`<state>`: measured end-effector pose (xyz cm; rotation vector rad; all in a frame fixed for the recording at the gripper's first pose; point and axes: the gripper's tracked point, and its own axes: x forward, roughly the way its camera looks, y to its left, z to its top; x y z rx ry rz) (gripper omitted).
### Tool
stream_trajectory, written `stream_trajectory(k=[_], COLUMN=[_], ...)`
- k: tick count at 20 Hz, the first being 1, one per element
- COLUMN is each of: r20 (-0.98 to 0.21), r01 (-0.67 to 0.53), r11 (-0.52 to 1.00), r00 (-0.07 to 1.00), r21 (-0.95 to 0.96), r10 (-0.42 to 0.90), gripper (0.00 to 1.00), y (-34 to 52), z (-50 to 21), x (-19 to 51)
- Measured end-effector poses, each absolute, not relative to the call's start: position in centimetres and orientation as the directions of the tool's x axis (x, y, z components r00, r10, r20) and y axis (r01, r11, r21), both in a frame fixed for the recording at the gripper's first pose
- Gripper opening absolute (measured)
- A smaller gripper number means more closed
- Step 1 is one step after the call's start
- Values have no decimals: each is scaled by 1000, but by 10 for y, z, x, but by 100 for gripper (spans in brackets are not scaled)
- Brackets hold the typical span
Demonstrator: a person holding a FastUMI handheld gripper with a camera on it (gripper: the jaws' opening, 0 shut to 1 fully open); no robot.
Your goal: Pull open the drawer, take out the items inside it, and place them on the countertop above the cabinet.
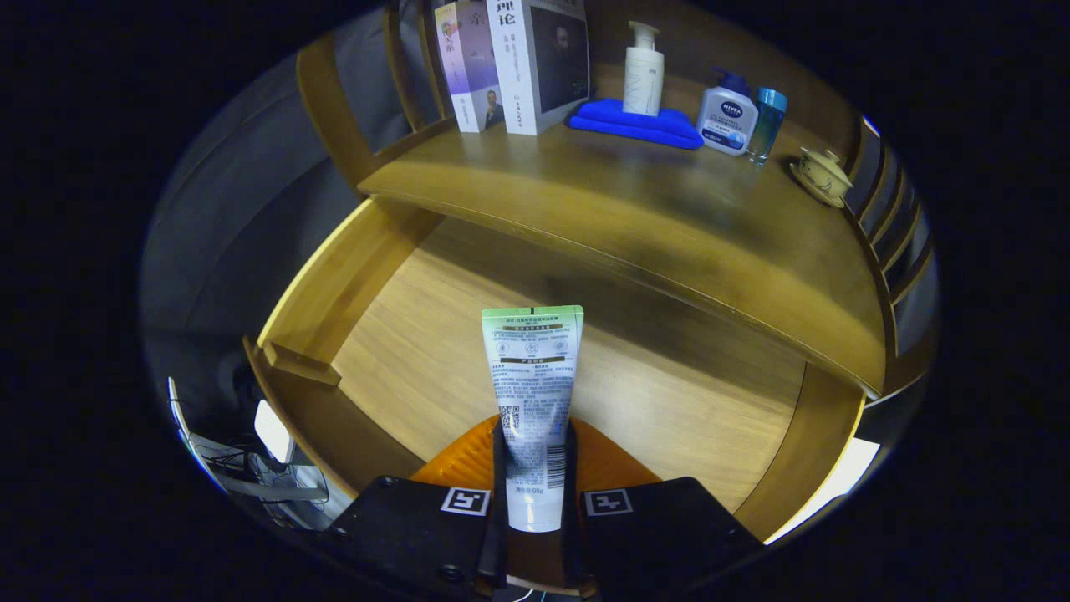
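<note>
Wooden furniture surrounds the gripper: the open drawer (418,334) lies below, and its pale floor looks bare apart from what is being lifted. Nearest, the gripper (533,468) has its two fingers pressed on both sides of a plastic tube (533,376), so they are closed on it at its lower part, close to the cap end. The tube stands up between the fingers, with its flat crimped end pointing away, above the drawer floor.

I judge that this tube is light and soft. Its wall will give under pressure, and the smooth printed skin may slip, so a firm but not hard squeeze is better. The hold near the stiffer cap end seems good, because the flat far end would bend.

Beyond the tube, the front edge of the countertop (669,234) crosses the scene, above the drawer. Its middle part is free. Farther, at the back, stand some books (518,67) on the left, then a pump bottle (644,71) on a folded blue cloth (635,124), a lotion bottle (727,117), a small blue bottle (767,121), and on the far right a lidded teacup (823,174) on a saucer.
</note>
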<state>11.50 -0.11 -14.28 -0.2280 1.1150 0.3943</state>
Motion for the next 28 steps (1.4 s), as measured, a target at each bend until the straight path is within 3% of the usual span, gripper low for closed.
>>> stream_trajectory(k=[7,14,20,28], r20=[-834,-773,-774,-781], r01=[-435,-349,-243,-203], r11=[899,935,966,978], r00=[480,576,594,602], r21=[45,60,86,53], r10=[273,265,219,168], gripper=[28,28,28,28], y=[-3,-19,-27,-30], z=[-89,-52,-57,-49], x=[107,149,201,260])
